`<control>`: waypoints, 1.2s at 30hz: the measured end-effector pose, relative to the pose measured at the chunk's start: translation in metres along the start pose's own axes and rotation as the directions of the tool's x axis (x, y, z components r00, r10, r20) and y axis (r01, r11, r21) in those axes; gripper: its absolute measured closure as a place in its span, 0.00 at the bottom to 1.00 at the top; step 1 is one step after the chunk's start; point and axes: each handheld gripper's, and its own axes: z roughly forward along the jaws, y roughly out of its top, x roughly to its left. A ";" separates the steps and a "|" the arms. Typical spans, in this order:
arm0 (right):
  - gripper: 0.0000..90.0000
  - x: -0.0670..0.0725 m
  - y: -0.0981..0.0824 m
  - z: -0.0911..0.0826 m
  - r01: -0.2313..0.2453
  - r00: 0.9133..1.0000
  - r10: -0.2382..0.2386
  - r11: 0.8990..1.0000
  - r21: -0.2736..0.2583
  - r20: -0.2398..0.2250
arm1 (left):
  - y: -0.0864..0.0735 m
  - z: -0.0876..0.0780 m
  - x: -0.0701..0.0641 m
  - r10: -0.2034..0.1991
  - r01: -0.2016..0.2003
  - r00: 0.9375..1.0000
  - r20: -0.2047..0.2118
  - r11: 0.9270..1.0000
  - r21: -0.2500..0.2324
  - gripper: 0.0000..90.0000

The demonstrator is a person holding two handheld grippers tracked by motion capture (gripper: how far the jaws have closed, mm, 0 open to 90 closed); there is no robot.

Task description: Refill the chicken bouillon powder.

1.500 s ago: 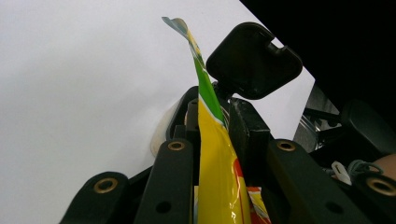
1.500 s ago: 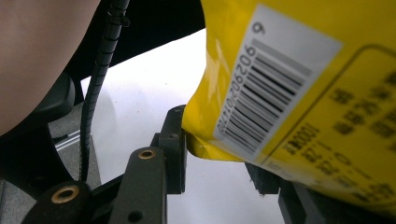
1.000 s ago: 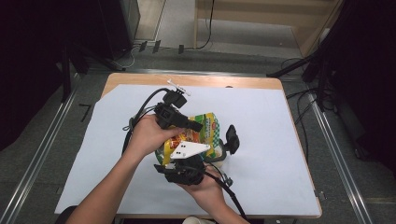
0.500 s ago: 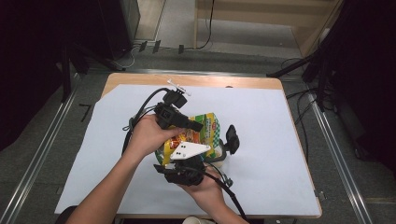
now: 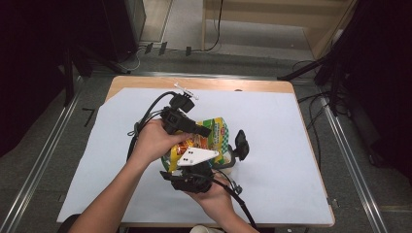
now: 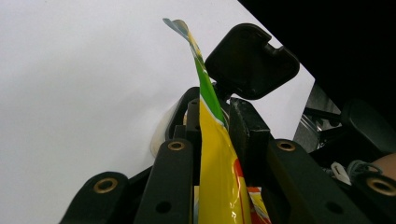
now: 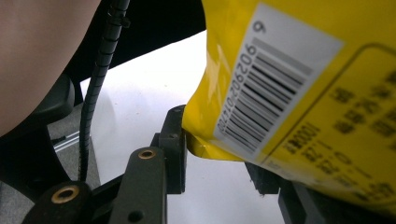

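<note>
High view: a yellow-and-green snack bag is sitting near the middle of the white sheet covering the table. The left gripper is coming in over the bag's far left edge, the left hand wrapping its body. The right gripper is lying at the bag's near edge, its pale three-cornered plate resting over the bag, the right hand underneath. A black pad-shaped piece on a bent stalk is standing just right of the bag.

Left gripper view: the bag is running edge-on between the two black jaws, which are standing nearly together and pinching the film. The bag's crimped top corner is sticking up past the jaw tips. The same black pad is showing just beyond the bag.

Right gripper view: the bag's barcode panel is leaning over the right jaw, hiding most of it. The bag's bottom edge is touching the left jaw's inner face; the jaws are standing partly apart with the bag's corner between them. A ribbed cable is hanging left of the bag
</note>
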 end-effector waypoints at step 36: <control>0.71 0.001 -0.001 0.000 -0.008 1.000 0.008 1.000 -0.001 0.000 | 0.000 0.001 -0.001 0.003 -0.003 1.000 0.002 1.000 0.004 0.87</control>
